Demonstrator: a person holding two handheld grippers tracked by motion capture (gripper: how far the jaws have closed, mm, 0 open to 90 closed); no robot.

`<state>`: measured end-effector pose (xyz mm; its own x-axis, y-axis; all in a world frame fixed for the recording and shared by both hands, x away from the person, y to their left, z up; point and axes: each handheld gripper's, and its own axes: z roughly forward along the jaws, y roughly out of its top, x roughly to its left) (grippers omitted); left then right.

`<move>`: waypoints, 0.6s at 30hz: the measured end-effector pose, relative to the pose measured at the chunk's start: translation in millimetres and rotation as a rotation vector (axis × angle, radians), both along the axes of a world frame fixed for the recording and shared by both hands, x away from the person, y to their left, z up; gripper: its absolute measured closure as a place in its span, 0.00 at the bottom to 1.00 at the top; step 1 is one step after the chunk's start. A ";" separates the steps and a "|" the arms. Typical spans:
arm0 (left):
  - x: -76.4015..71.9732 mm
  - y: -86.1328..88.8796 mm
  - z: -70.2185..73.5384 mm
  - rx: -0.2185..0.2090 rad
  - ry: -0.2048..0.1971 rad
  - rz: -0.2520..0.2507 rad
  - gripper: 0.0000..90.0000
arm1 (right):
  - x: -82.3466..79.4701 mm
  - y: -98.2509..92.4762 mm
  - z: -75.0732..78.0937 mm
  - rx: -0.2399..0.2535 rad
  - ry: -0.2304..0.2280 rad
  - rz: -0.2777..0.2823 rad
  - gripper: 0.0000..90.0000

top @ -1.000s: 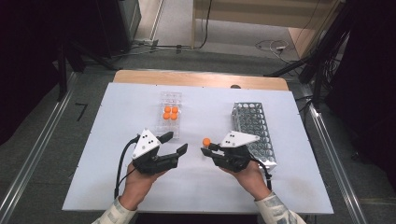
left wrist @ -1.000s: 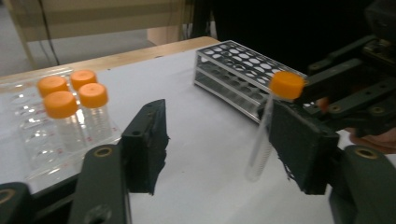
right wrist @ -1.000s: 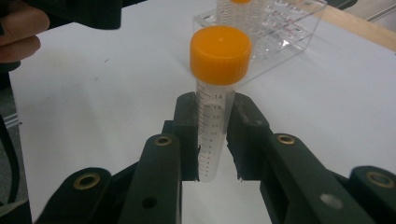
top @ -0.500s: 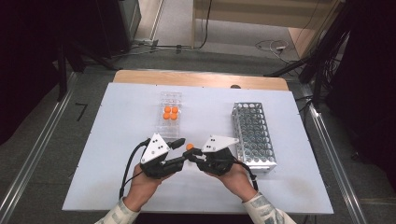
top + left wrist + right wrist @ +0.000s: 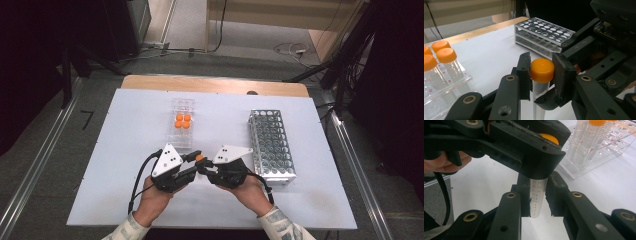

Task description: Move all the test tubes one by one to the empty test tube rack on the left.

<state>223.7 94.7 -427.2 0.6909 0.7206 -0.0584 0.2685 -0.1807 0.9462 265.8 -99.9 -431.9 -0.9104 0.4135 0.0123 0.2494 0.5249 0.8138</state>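
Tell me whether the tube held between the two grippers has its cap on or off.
On. The orange cap sits on the tube, clamped by the left gripper; the right gripper grips the body.

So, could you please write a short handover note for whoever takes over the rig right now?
Left tongs: just closed on the orange cap of one tube.
Right tongs: shut on that tube's clear body, below the cap.
Tube is held upright above the table, between both hands.
Clear rack: four capped tubes.
Metal rack: looks empty.
Done: both grips set.
Left, likely: twist the cap, then rack the tube.
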 end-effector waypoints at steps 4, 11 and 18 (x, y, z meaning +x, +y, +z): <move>0.0 1.2 0.9 -0.010 0.003 -0.001 0.78 | -0.2 -0.4 0.6 0.005 0.003 0.000 0.79; 1.7 8.2 3.9 -0.020 -0.003 0.024 0.78 | 0.0 -6.7 1.8 0.010 0.033 0.006 0.40; 6.1 24.2 9.8 -0.031 -0.014 0.081 0.78 | -4.4 -33.8 7.9 0.039 0.016 -0.064 0.25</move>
